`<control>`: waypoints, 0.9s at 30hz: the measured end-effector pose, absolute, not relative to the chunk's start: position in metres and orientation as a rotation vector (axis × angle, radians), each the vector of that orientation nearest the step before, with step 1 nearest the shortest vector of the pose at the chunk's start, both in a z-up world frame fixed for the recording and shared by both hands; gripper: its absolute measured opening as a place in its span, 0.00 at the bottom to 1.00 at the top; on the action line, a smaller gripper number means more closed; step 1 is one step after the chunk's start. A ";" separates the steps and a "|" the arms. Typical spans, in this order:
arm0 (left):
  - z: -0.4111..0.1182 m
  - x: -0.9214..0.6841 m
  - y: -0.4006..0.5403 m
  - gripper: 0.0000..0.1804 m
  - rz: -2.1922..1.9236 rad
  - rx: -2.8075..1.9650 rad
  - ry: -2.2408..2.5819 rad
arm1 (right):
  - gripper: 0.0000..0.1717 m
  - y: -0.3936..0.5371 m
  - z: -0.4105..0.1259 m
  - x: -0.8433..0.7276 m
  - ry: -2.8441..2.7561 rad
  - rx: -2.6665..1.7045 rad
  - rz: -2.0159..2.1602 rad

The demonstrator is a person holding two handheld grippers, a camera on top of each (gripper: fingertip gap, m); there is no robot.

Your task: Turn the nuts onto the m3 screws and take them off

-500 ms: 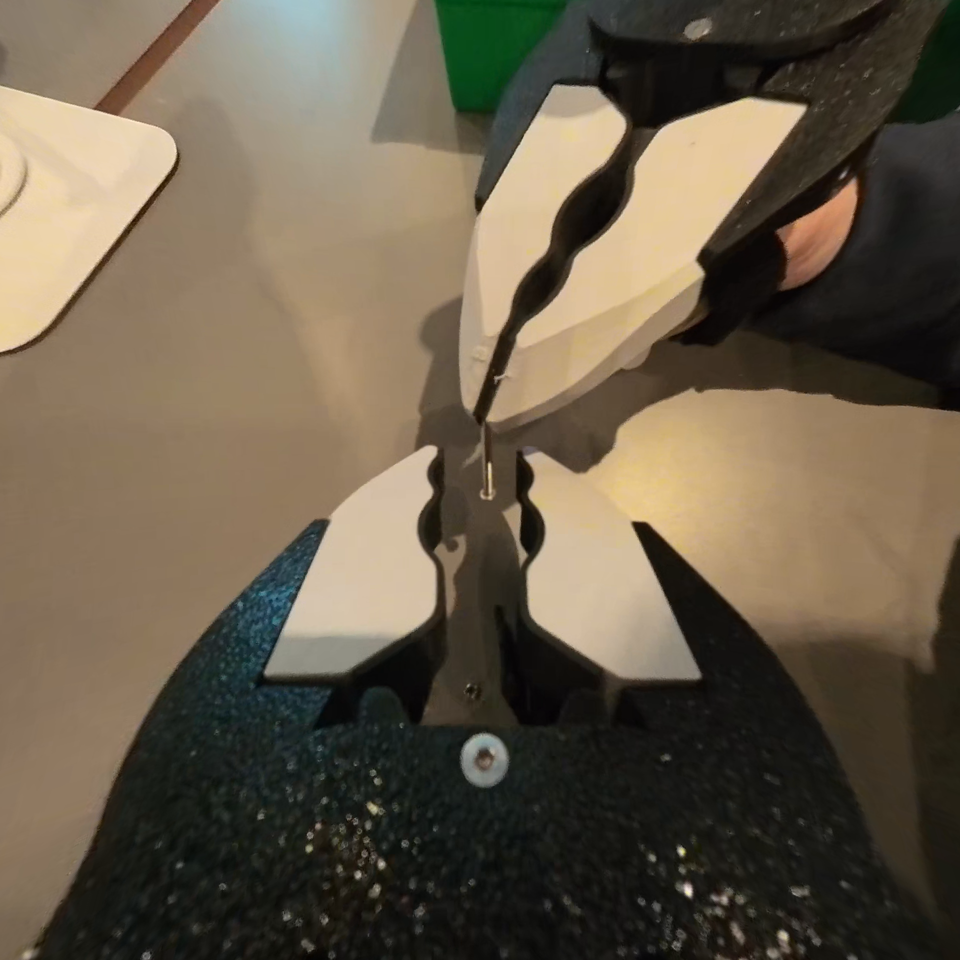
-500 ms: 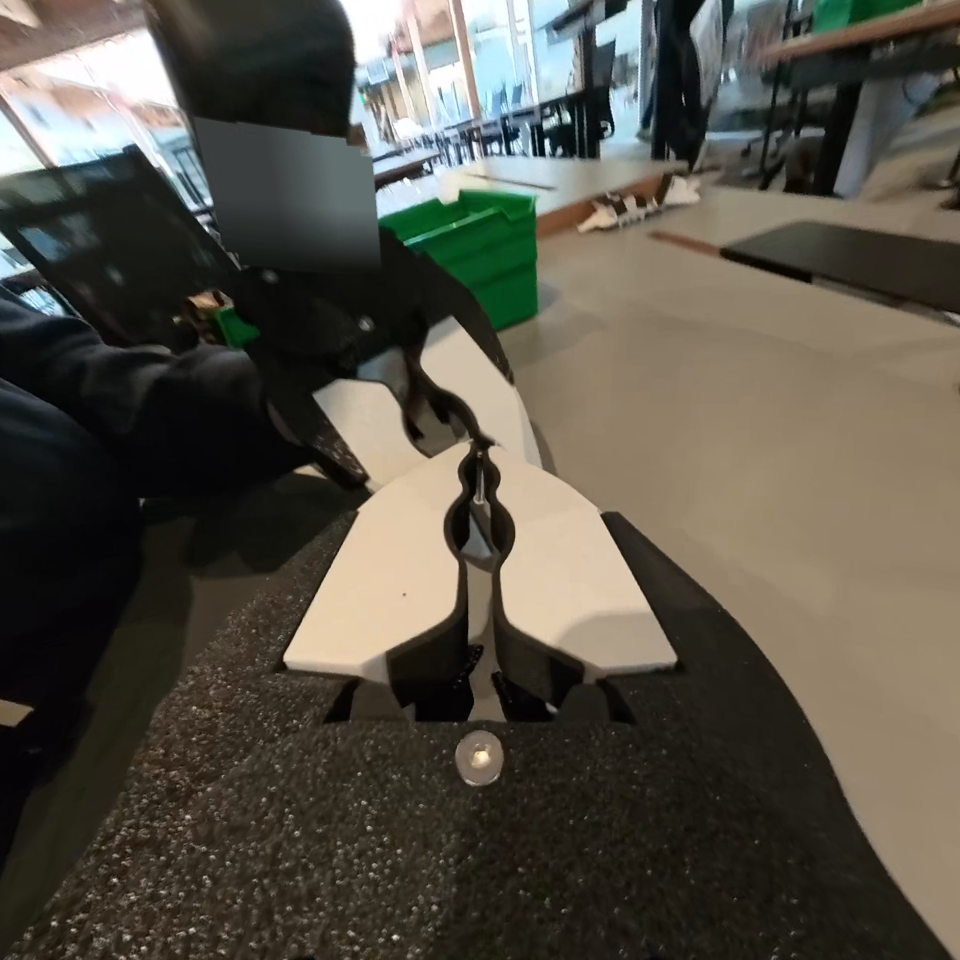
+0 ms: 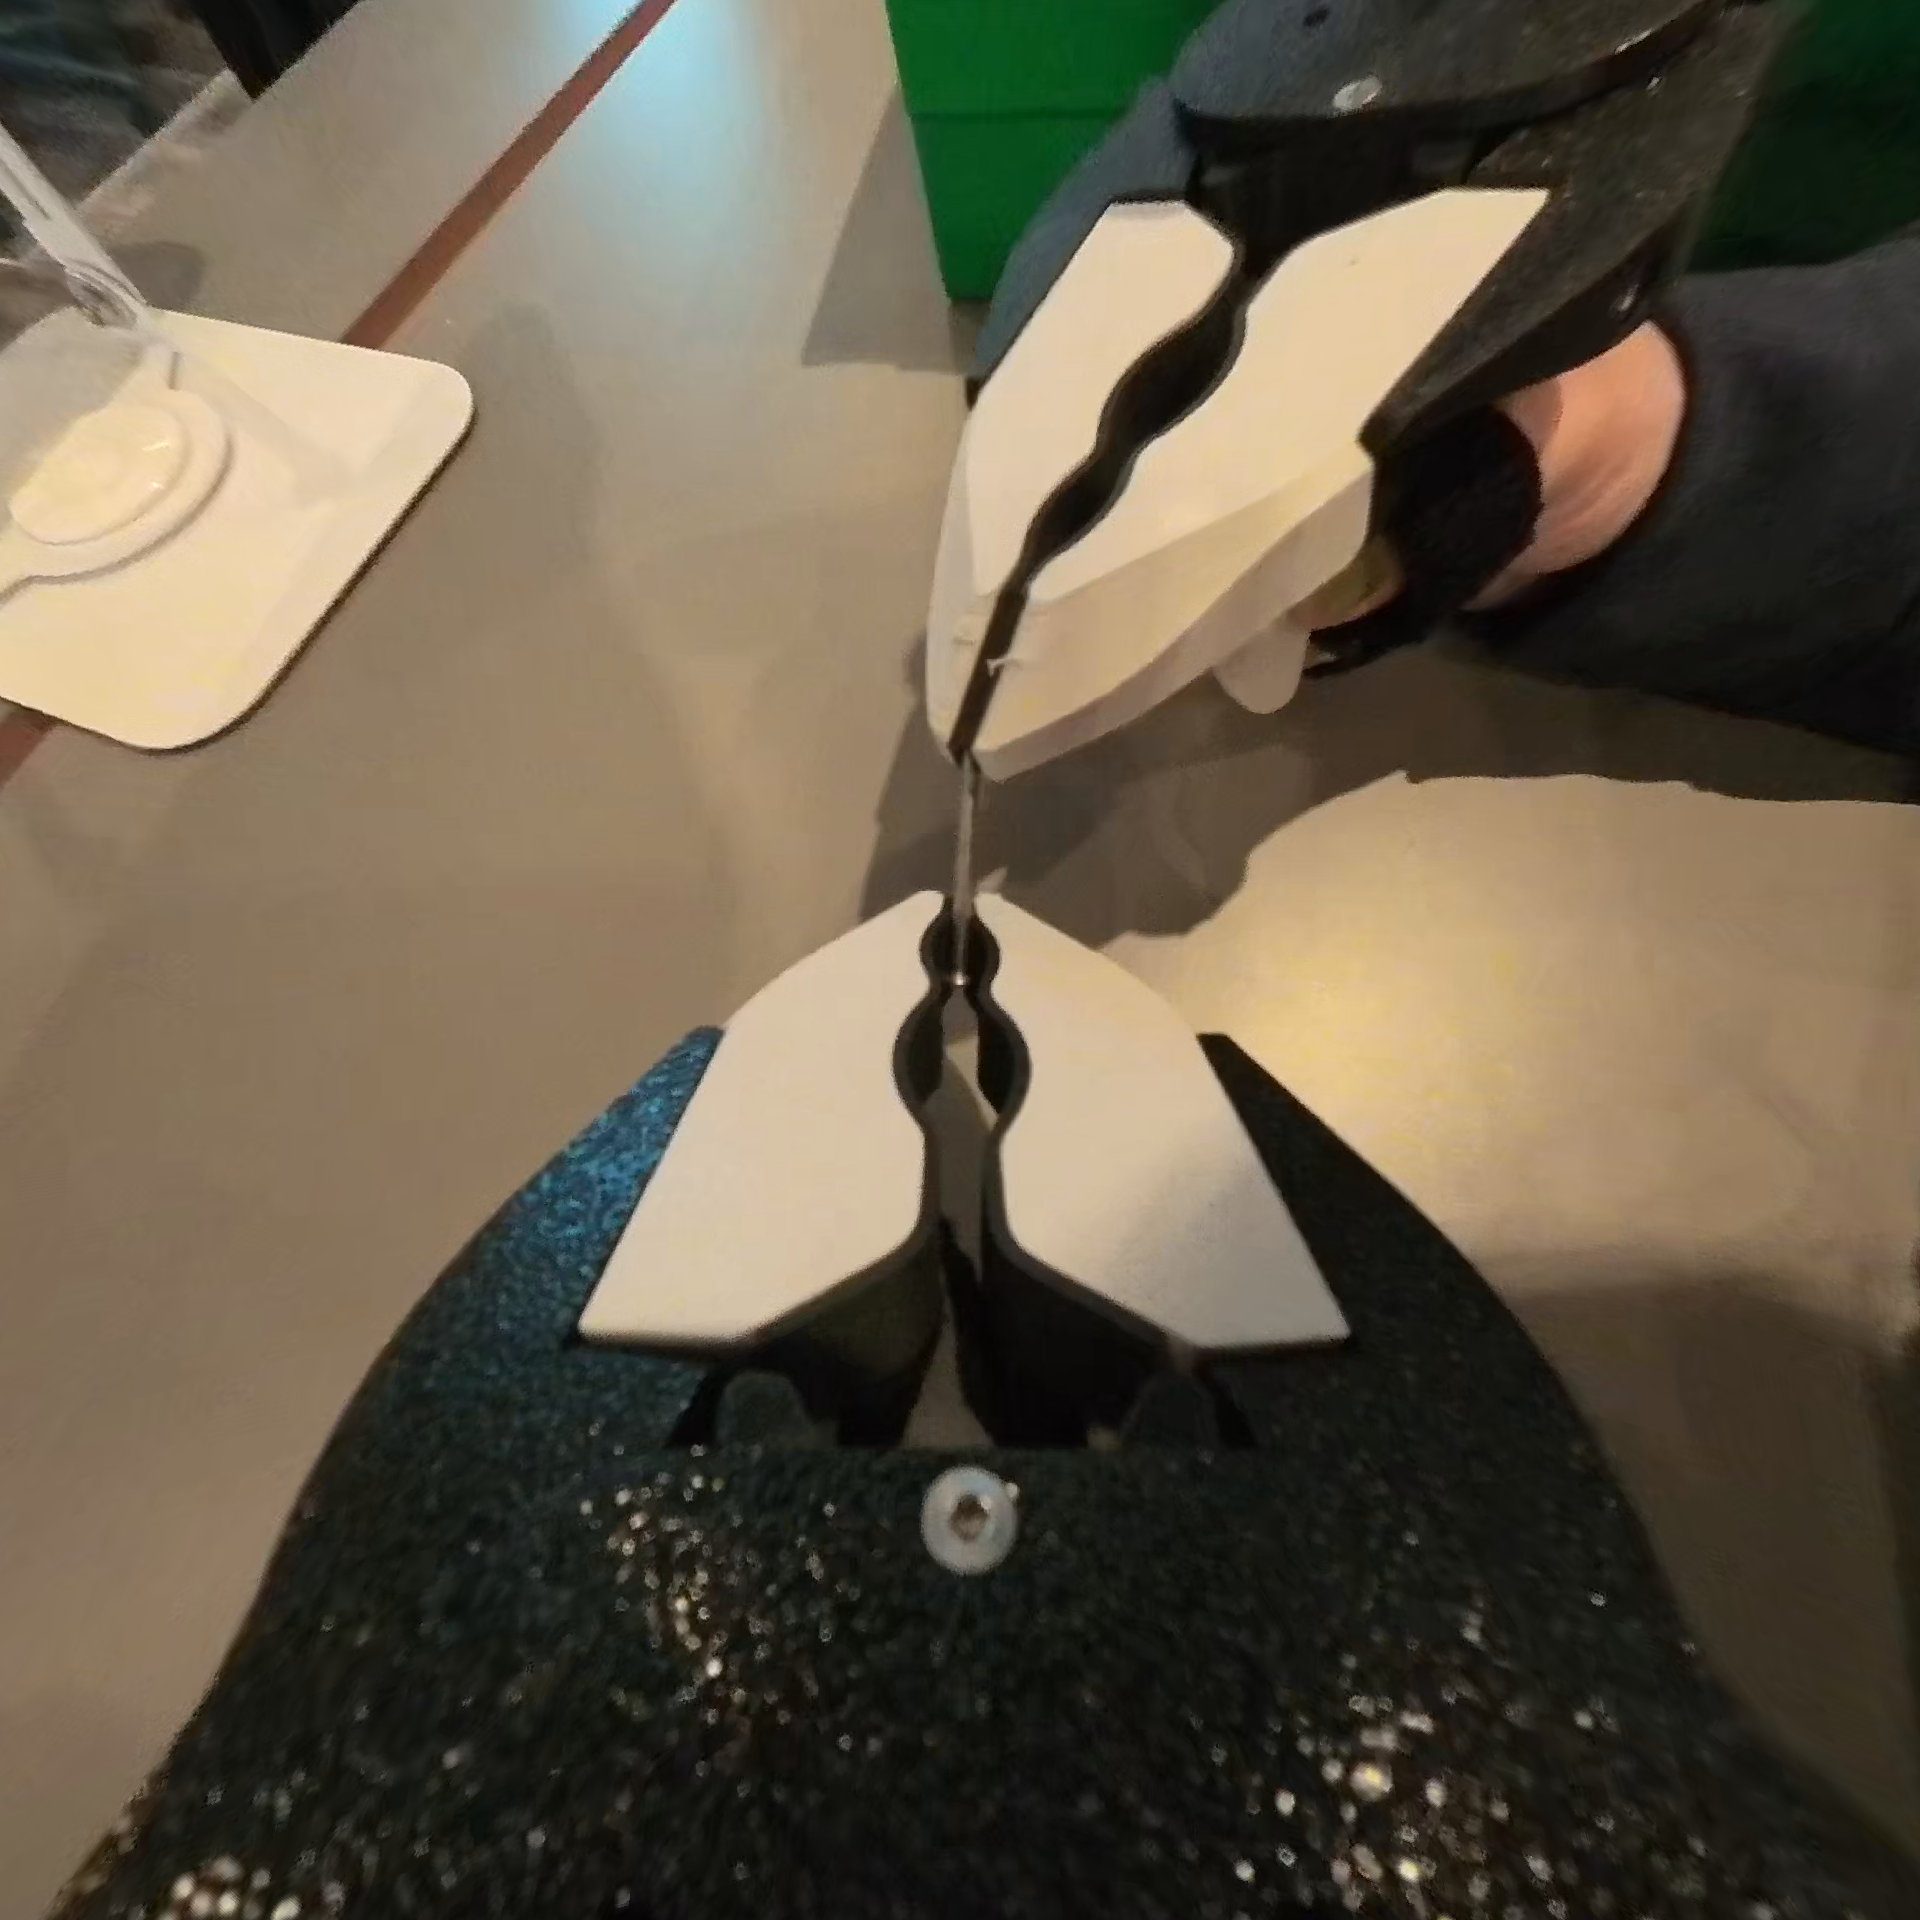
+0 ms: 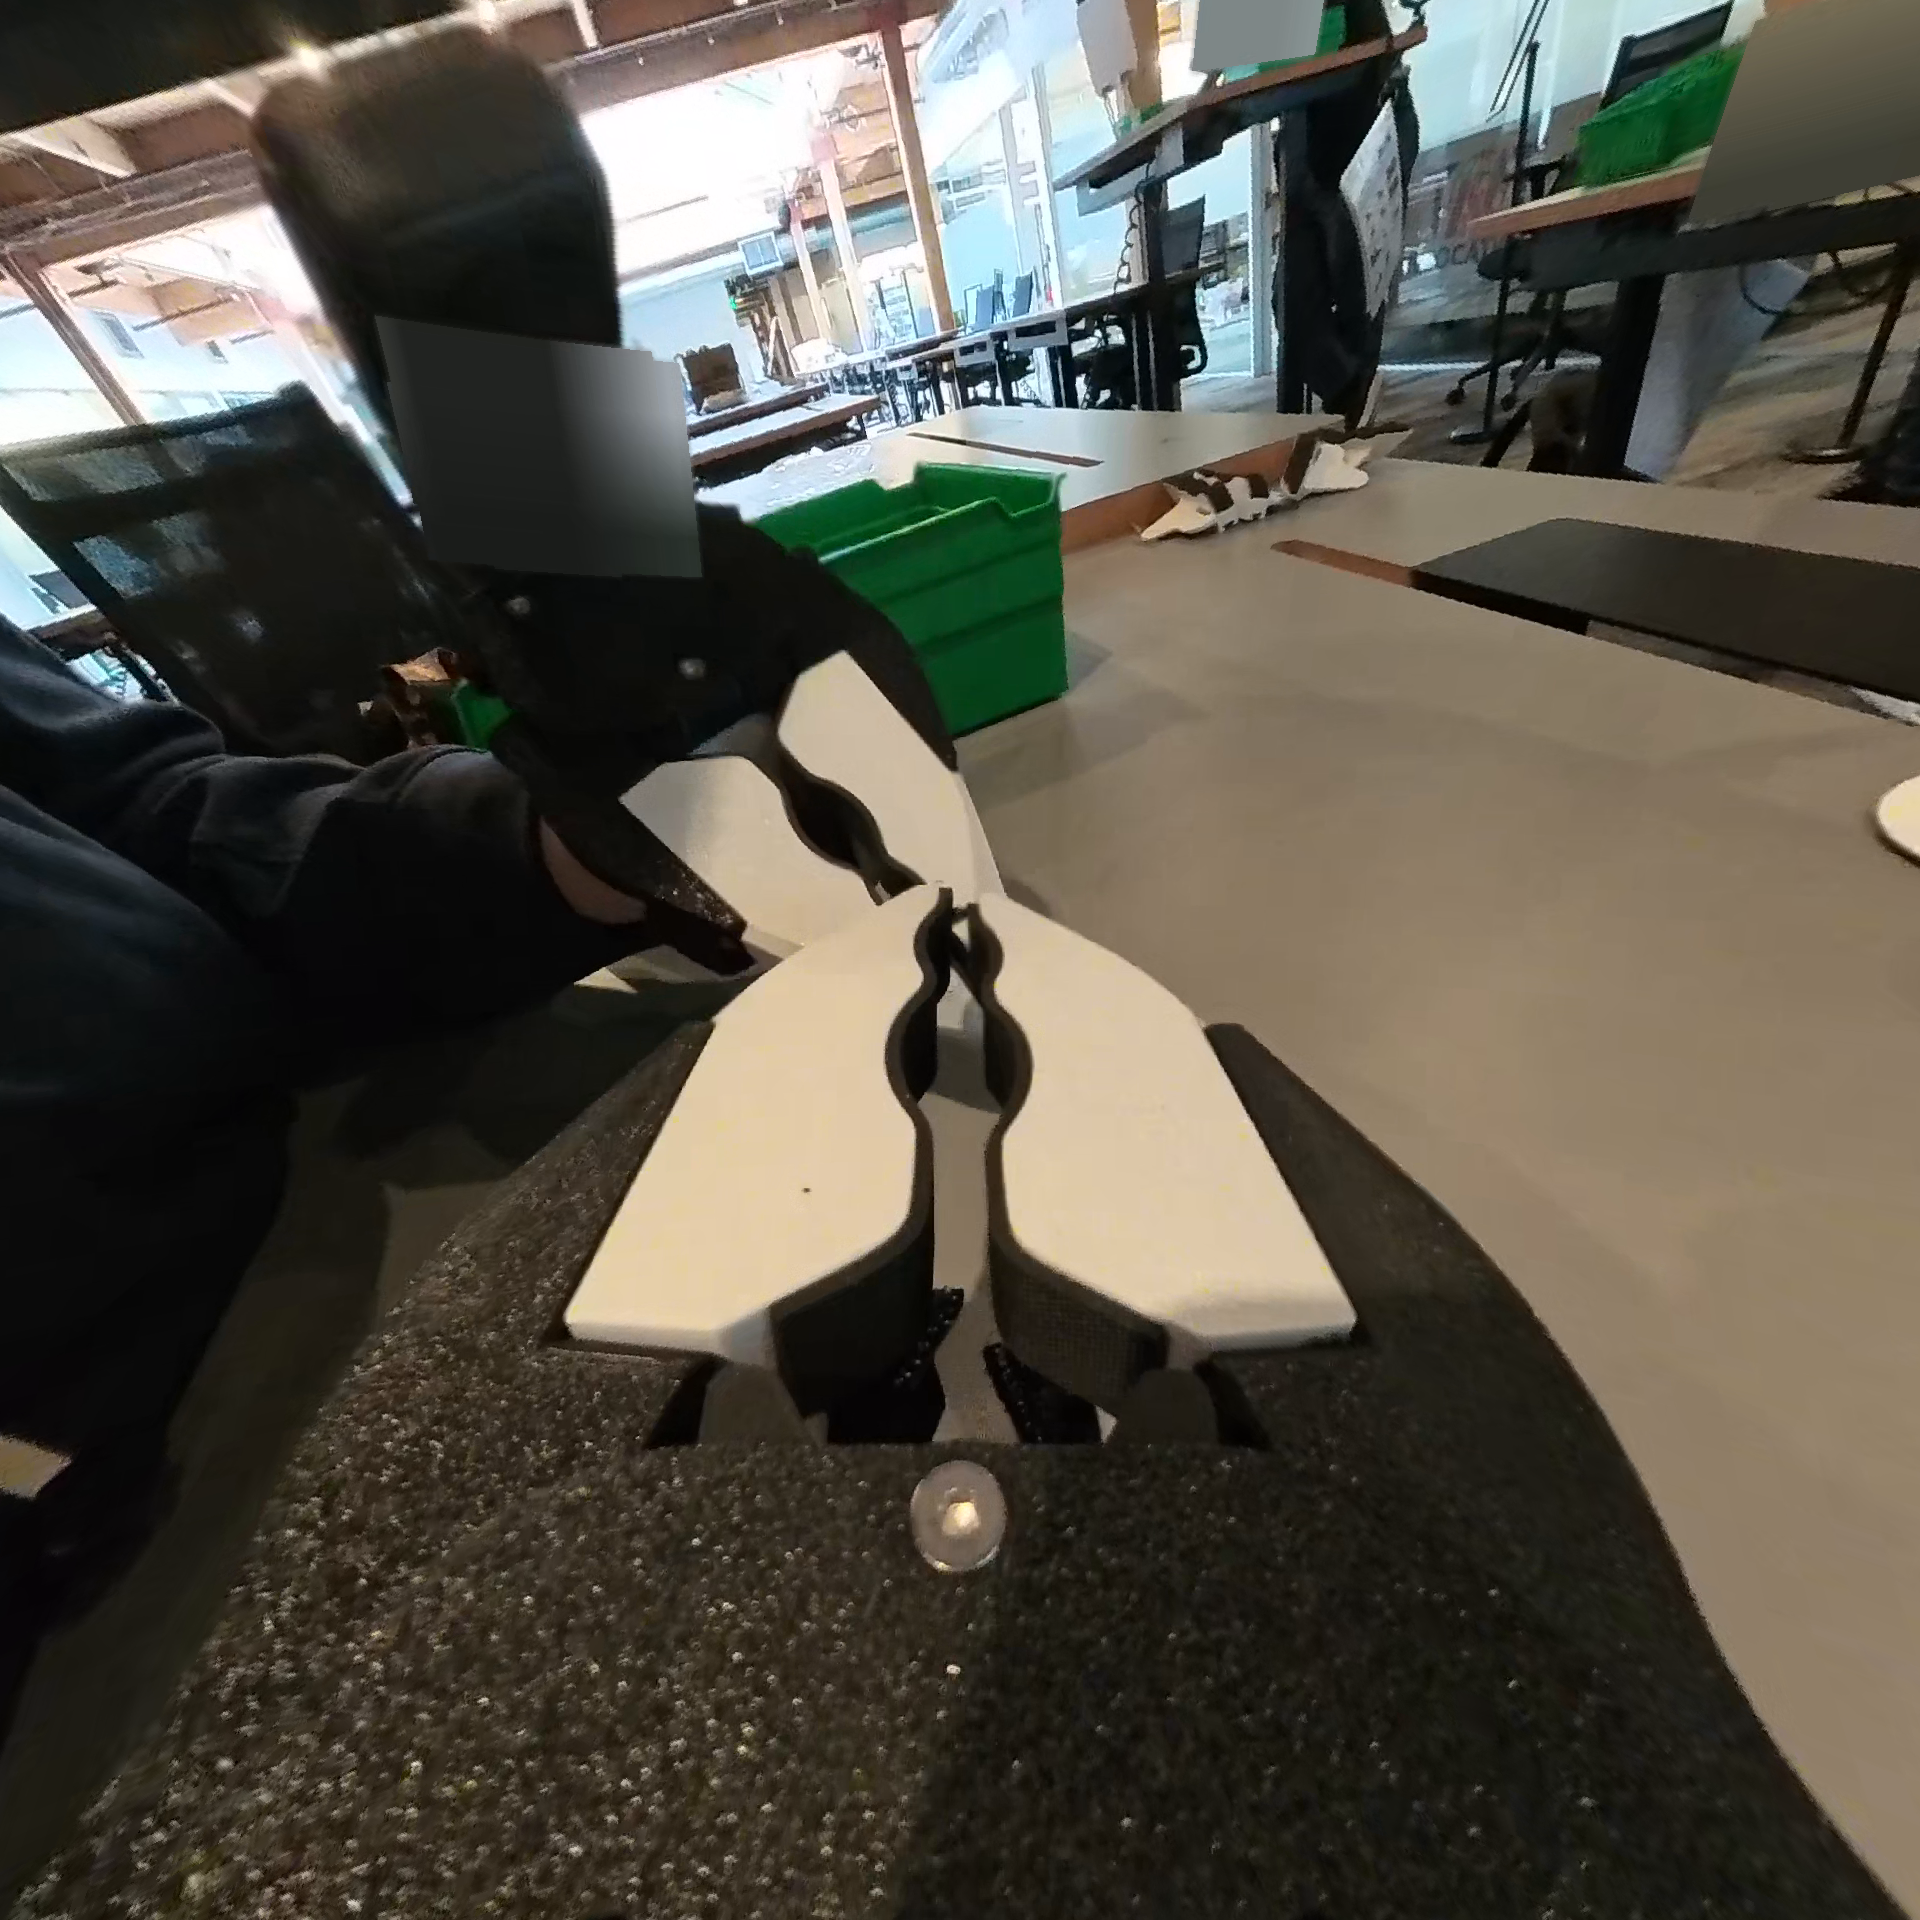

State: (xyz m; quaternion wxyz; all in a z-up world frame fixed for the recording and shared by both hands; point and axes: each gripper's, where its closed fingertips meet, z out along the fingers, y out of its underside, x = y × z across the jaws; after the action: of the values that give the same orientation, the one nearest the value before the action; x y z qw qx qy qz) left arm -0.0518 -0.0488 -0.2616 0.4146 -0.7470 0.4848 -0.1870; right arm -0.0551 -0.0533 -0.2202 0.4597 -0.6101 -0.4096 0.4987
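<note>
The left wrist camera is sitting just behind its own tool (image 3: 961, 914), looking forward and steeply down at the grey table (image 3: 520, 831) from close range. The right wrist camera is sitting just behind its own tool (image 4: 956, 914), facing forward at a shallower angle across the table (image 4: 1455, 935) into the room. Both views are sharing the two tools meeting tip to tip and the green bin (image 3: 1039, 135) (image 4: 966, 603).

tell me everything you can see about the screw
The screw is a thin, silvery metal rod, held in the air above the grey table. Its far end is pinched in the tips of the right gripper; its near end sits between the closed fingertips of the left gripper. A small ring, perhaps the nut, shows at that end.
</note>
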 end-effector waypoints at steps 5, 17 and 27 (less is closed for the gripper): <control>-0.240 -0.099 -0.028 0.00 -0.304 -1.811 0.952 | 0.13 -0.060 -0.240 -0.058 -1.143 -1.603 1.129; -0.231 -0.148 -0.023 0.00 -0.415 -1.709 0.682 | 0.09 -0.088 -0.302 -0.122 -1.453 -1.876 0.783; -0.237 -0.149 -0.024 0.00 -0.491 -1.721 0.676 | 0.04 -0.083 -0.311 -0.124 -1.451 -1.897 0.630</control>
State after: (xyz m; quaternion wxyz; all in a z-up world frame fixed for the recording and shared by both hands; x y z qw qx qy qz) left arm -0.1490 -0.0238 -0.2370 0.5765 -0.7350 0.2887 -0.2099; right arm -0.1238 -0.0830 -0.3111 0.3295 -0.7252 -0.5545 0.2409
